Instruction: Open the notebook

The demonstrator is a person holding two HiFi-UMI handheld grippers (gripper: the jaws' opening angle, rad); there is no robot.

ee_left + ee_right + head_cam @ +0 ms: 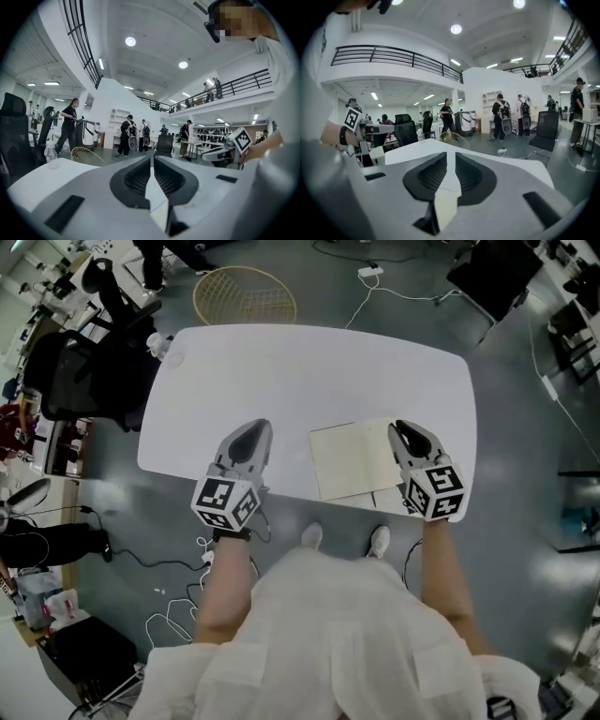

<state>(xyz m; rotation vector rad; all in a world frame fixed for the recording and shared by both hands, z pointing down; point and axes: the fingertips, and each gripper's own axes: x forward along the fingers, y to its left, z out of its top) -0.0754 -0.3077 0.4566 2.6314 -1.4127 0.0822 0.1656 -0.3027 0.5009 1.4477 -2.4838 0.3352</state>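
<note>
My left fingers (133, 180) are drawn together to a thin slit with nothing between them, and my left gripper (251, 430) rests on the white table (319, 371) near its near edge. My right fingers (471, 176) are likewise closed to a slit, cream paper showing beneath it. My right gripper (401, 429) lies over the right side of the notebook (349, 461), which lies flat, cream page up, at the table's near edge, just right of my left gripper.

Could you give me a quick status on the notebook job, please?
Left gripper shut, empty, over table left of notebook. Right gripper shut, tip at notebook's right edge. Notebook flat near table's front edge, cream face up. Nothing blocking.
</note>
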